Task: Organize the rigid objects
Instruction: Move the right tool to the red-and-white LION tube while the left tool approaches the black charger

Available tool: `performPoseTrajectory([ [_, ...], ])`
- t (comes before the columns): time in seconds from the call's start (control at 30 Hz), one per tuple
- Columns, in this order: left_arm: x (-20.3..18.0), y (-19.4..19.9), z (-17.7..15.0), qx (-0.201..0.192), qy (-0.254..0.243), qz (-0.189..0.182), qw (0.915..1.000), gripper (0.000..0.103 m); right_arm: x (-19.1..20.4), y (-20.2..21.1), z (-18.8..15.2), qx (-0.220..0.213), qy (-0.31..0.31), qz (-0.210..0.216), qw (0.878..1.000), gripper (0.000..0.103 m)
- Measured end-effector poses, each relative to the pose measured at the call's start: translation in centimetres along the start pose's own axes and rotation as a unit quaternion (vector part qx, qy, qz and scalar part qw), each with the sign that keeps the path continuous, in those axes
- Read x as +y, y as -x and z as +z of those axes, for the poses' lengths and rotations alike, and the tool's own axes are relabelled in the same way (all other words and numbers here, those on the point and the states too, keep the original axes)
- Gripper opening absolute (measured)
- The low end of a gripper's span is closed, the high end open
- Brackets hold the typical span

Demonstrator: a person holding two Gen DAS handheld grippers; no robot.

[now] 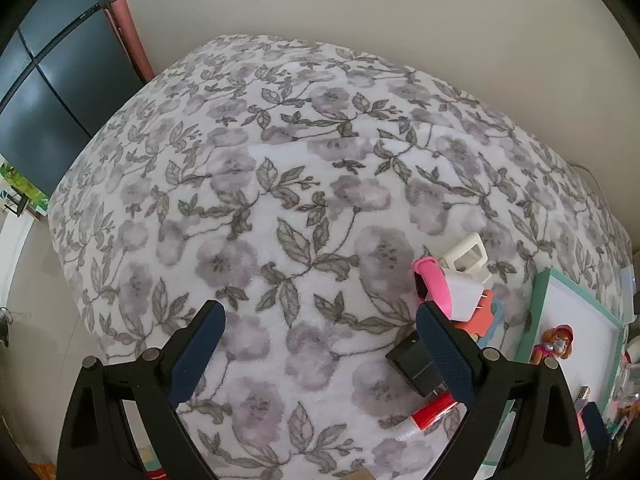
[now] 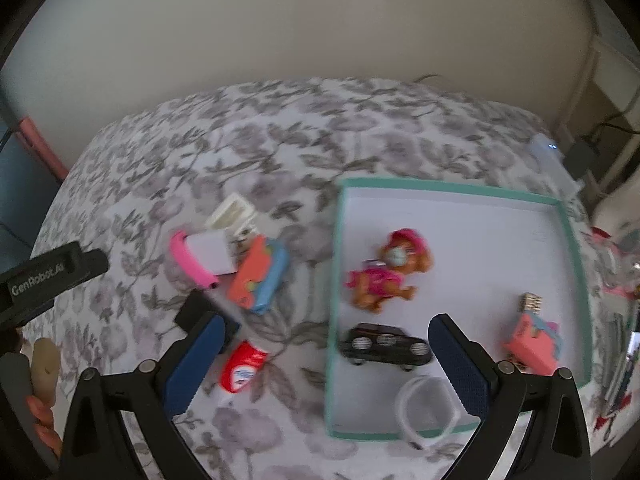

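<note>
A teal-rimmed white tray [image 2: 572, 248] lies on the floral bedspread [image 2: 260, 152]. It holds a pup figurine [image 2: 384, 276], a black toy car [image 2: 386, 345], an orange toy [image 2: 534, 340], a small ridged block [image 2: 531, 303] and a clear ring [image 2: 426, 412]. Left of the tray lies a pile: pink band [image 2: 190, 262], white box [image 2: 214, 254], cream frame [image 2: 232, 212], orange-and-blue toy [image 2: 260, 276], black block [image 2: 200, 316], red-capped tube [image 2: 242, 366]. My right gripper [image 2: 324, 360] is open and empty above the tray's left rim. My left gripper [image 1: 320, 348] is open and empty over bare bedspread, left of the pile [image 1: 448, 292].
A cream wall backs the bed. A dark cabinet [image 1: 48, 92] and pink roll [image 1: 128, 32] stand at the far left. Cluttered items [image 2: 616, 280] lie right of the tray. The tray also shows in the left wrist view [image 1: 536, 312].
</note>
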State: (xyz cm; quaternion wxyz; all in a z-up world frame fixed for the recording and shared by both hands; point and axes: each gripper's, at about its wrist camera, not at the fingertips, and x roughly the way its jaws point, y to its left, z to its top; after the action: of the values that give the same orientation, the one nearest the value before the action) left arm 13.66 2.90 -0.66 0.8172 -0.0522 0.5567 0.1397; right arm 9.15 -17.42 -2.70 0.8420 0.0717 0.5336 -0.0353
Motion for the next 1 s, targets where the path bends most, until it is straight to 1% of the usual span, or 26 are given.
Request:
performPoseTrajectory([
  [0.27, 0.8, -1.4, -0.2, 0.019, -0.008, 0.009, 0.9998, 0.096, 3.4, -2.6, -0.7, 0.037, 0.030, 0.024, 0.999, 0.103],
  [0.47, 0.7, -4.2, -1.2, 0.064, -0.010, 0.026, 0.9975, 0.096, 4.6, -4.5, -1.8, 0.068, 0.052, 0.038, 0.996, 0.103],
  [0.57, 0.4, -5.3, -1.7, 0.086, -0.014, 0.023, 0.9959, 0.096, 4.8, -5.2, -2.3, 0.083, 0.053, 0.044, 0.994, 0.103],
  [0.67, 0.4, -6.0, -1.9, 0.103, -0.004, 0.015, 0.9946, 0.096, 5.0, -5.8, -2.7, 0.091, 0.053, 0.045, 0.993, 0.103],
  [0.87, 0.7, -6.3, -1.9, 0.111, 0.006, 0.015, 0.9937, 0.096, 5.8, -6.8, -3.2, 0.105, 0.057, 0.045, 0.992, 0.096],
  [1.0, 0.6, -6.5, -1.6, 0.111, 0.003, 0.014, 0.9937, 0.096, 6.4, -7.6, -3.6, 0.117, 0.067, 0.037, 0.990, 0.086],
])
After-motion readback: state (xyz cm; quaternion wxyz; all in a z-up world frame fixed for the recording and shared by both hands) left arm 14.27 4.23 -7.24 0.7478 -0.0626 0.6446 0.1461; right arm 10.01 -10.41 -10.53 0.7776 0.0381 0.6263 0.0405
